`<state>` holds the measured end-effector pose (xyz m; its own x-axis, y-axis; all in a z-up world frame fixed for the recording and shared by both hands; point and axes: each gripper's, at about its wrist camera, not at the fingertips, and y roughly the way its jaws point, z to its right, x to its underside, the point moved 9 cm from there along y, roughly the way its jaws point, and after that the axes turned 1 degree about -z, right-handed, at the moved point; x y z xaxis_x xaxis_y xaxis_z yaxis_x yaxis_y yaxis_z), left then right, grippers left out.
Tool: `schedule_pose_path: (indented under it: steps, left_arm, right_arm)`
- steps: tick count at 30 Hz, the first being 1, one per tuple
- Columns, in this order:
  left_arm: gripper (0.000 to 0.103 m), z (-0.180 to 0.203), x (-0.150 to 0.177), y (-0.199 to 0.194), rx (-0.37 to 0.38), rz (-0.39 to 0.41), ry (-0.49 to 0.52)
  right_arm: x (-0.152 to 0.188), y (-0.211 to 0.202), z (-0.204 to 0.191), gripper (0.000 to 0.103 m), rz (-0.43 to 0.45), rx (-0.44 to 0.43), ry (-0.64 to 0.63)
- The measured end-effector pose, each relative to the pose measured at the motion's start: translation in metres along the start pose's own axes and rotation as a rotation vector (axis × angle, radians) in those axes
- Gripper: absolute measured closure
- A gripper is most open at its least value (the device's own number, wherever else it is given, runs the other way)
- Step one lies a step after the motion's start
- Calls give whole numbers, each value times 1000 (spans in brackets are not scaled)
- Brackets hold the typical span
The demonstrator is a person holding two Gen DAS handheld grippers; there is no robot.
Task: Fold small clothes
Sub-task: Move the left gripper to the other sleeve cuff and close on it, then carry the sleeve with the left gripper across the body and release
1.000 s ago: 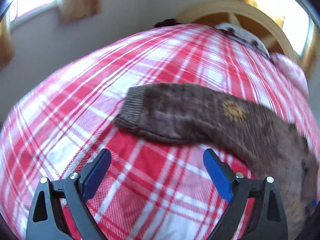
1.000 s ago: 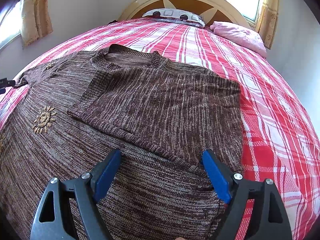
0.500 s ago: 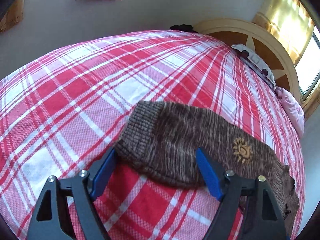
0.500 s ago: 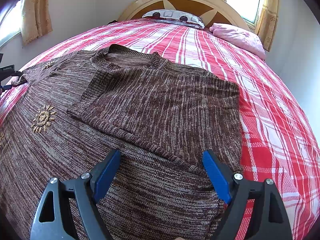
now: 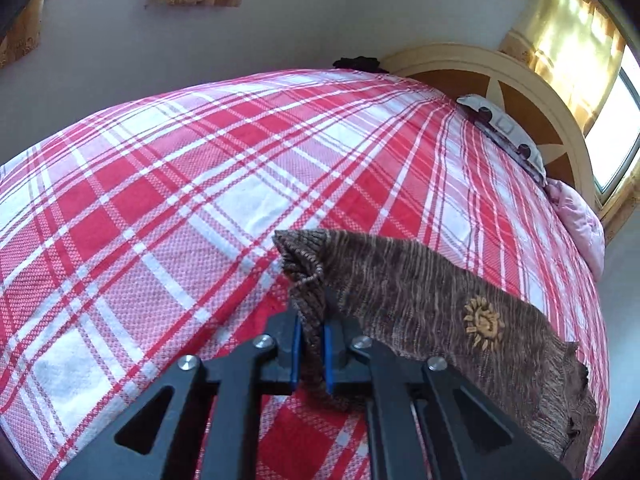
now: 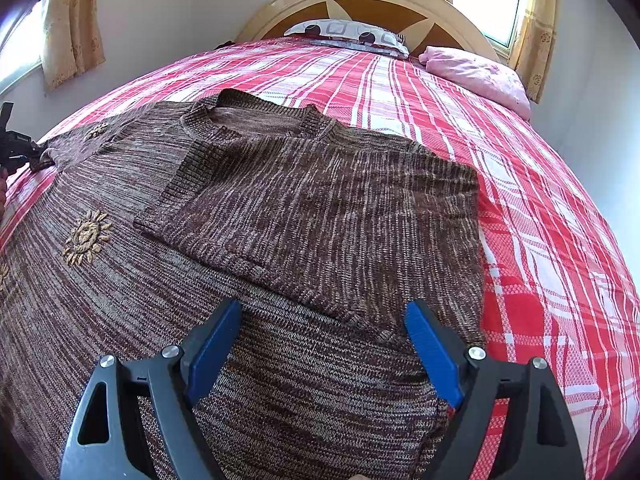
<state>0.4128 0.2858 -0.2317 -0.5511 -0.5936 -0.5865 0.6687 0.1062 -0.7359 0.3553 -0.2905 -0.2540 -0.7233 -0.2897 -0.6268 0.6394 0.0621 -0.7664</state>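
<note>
A brown knit sweater (image 6: 304,216) with embroidered suns lies on the red plaid bed (image 6: 540,240). Its right sleeve is folded across the chest. Its left sleeve (image 5: 432,292) stretches out over the bed in the left wrist view. My left gripper (image 5: 311,332) is shut on the ribbed cuff (image 5: 304,264) of that sleeve, which bunches up between the blue pads. It also shows small at the far left of the right wrist view (image 6: 16,148). My right gripper (image 6: 324,344) is open and empty, low over the sweater's lower body.
A wooden headboard (image 6: 376,0), a patterned pillow (image 6: 348,34) and a pink pillow (image 6: 480,76) are at the bed's far end. Walls and curtained windows surround the bed. Bare plaid bedspread (image 5: 160,208) lies left of the sleeve.
My left gripper moved onto the sleeve cuff and closed on it, bunching the cuff. The right gripper has not moved.
</note>
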Motion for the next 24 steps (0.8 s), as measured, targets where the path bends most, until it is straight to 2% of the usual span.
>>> schedule_pose_path:
  steps: [7,14,19,24]
  left_arm:
    - [95,33,-8,-27,79,50,62]
    - [95,102,-11,-68,205,118,184]
    - [95,165,7,-97,321,134,298]
    - [95,227,40,-109,425,82,376]
  right_arm:
    - [0,0,0,18,0,1,0]
    - [0,0,0,18,1,-1,3]
    - [0,0,1,18,3,-5,7]
    - [0,-1,1,18,4,-5,8]
